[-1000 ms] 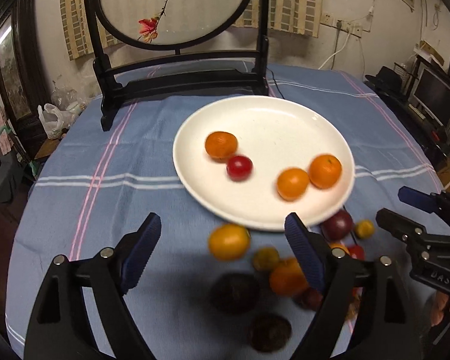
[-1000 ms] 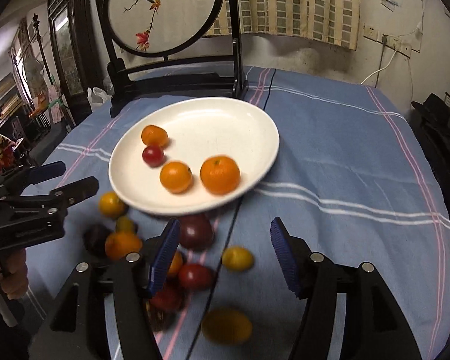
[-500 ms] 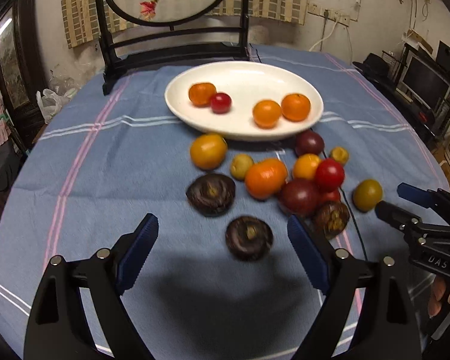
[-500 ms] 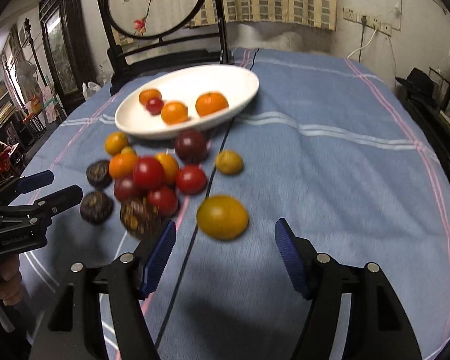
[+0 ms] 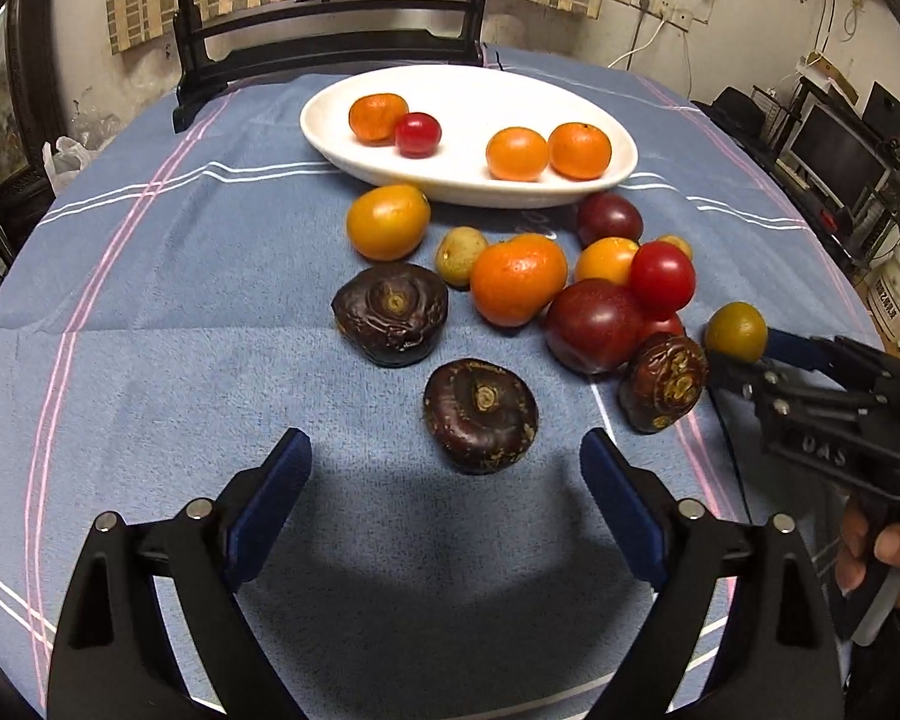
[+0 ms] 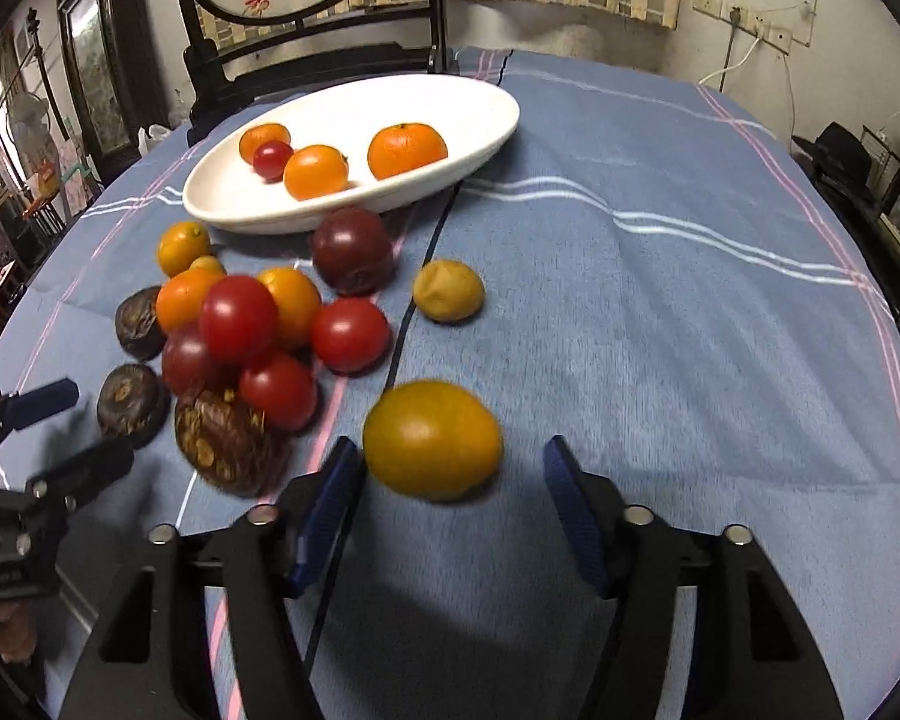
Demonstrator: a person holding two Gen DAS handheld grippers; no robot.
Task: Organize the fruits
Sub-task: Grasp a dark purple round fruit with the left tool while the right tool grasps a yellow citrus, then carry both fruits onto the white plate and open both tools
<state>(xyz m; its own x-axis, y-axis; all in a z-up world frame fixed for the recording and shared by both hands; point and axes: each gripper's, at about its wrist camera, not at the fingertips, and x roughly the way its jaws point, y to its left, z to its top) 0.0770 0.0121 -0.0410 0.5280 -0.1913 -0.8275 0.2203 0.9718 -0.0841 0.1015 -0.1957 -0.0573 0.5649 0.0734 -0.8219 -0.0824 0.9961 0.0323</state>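
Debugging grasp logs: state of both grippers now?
Left gripper: open, empty, near a dark water chestnut.
Right gripper: open, yellow-orange fruit between the fingers, not gripped.

1. Dim, warm indoor light falls from above; the room's edges sink into darkness.
2. The white plate (image 5: 468,180) is the brightest surface; the red tomato (image 5: 662,279) carries small glare spots.
3. Dark, soft shadows lie on the tabletop (image 6: 660,330) beneath each gripper.
4. Fisheye distortion bends the walls and cloth stripes, with black vignette corners.
5. In the right wrist view the yellow fruit (image 6: 432,438) and the left gripper (image 6: 54,426) are blurred; the left wrist view is sharp.
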